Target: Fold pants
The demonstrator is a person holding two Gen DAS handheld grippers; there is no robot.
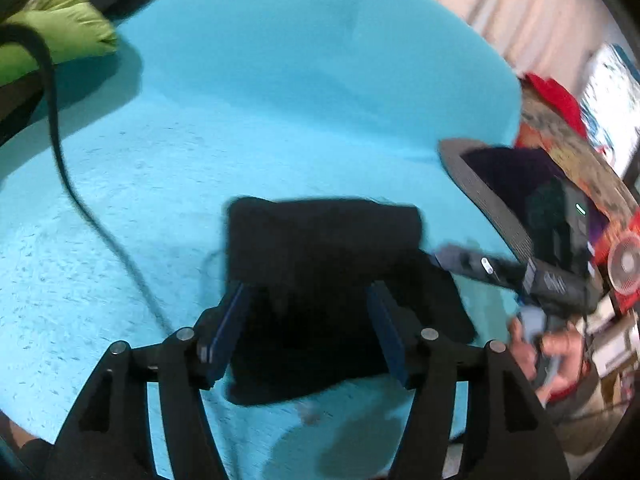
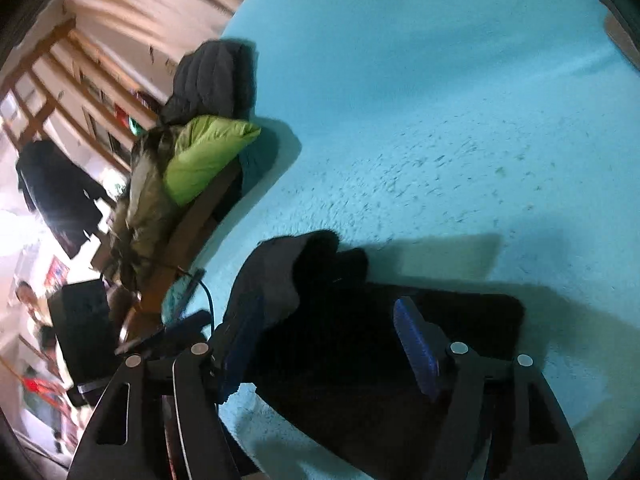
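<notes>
**Folded pants between released fingers**

The black pants (image 1: 340, 280), folded into a soft rectangular bundle, are seen on a fuzzy turquoise blanket (image 1: 200, 140). Left gripper (image 1: 310, 320) and right gripper (image 2: 332, 344) fingers are spread, released, flanking the fabric.

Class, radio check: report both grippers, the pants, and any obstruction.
Left gripper open, right gripper open, both over the pants. Black pants folded compact on turquoise blanket. Black cable lies left, clear of pants.

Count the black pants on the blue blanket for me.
1. The folded black pants lie on the blue blanket, under both open tongs: left tongs, right tongs. More may lie out of view.
</notes>
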